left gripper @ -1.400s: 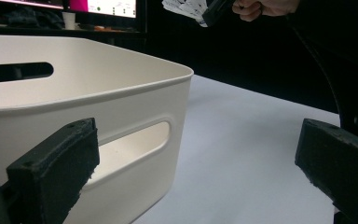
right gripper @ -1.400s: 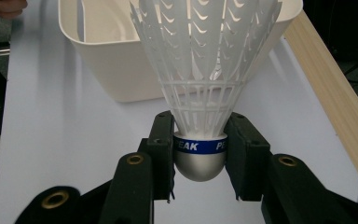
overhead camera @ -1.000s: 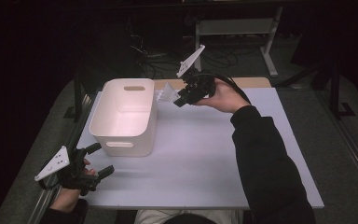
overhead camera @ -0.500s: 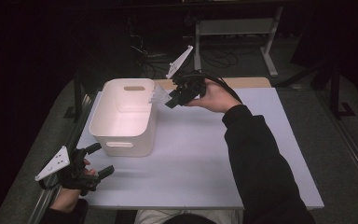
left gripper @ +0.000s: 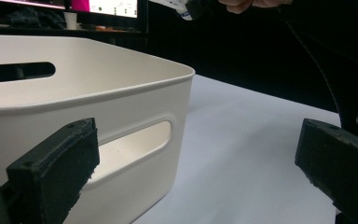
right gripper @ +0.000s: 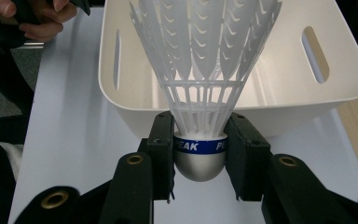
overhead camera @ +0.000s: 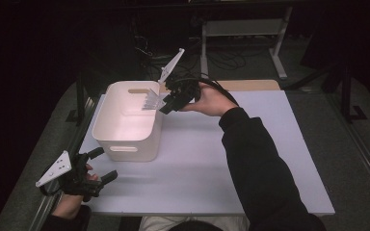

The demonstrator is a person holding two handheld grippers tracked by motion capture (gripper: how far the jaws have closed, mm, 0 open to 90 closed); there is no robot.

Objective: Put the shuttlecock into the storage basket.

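Observation:
A white plastic shuttlecock (right gripper: 200, 93) with a silver cap and blue band sits between the jaws of my right gripper (right gripper: 200, 154), which is shut on its base. In the high view the right gripper (overhead camera: 166, 105) holds the shuttlecock (overhead camera: 150, 102) over the right rim of the white bin (overhead camera: 120, 126), skirt pointing into the bin. My left gripper (overhead camera: 101, 166) rests at the table's front left corner, jaws open and empty, just in front of the bin's near wall (left gripper: 135, 135).
The bin has handle slots in its end walls and looks empty inside. A white mat (overhead camera: 250, 163) covers the table, with a wooden strip (overhead camera: 250, 84) at the far edge. Dark floor, cables and a metal frame lie beyond.
My right gripper has carried the shuttlecock leftward, from right of the bin to over its right rim. The left gripper has stayed put.

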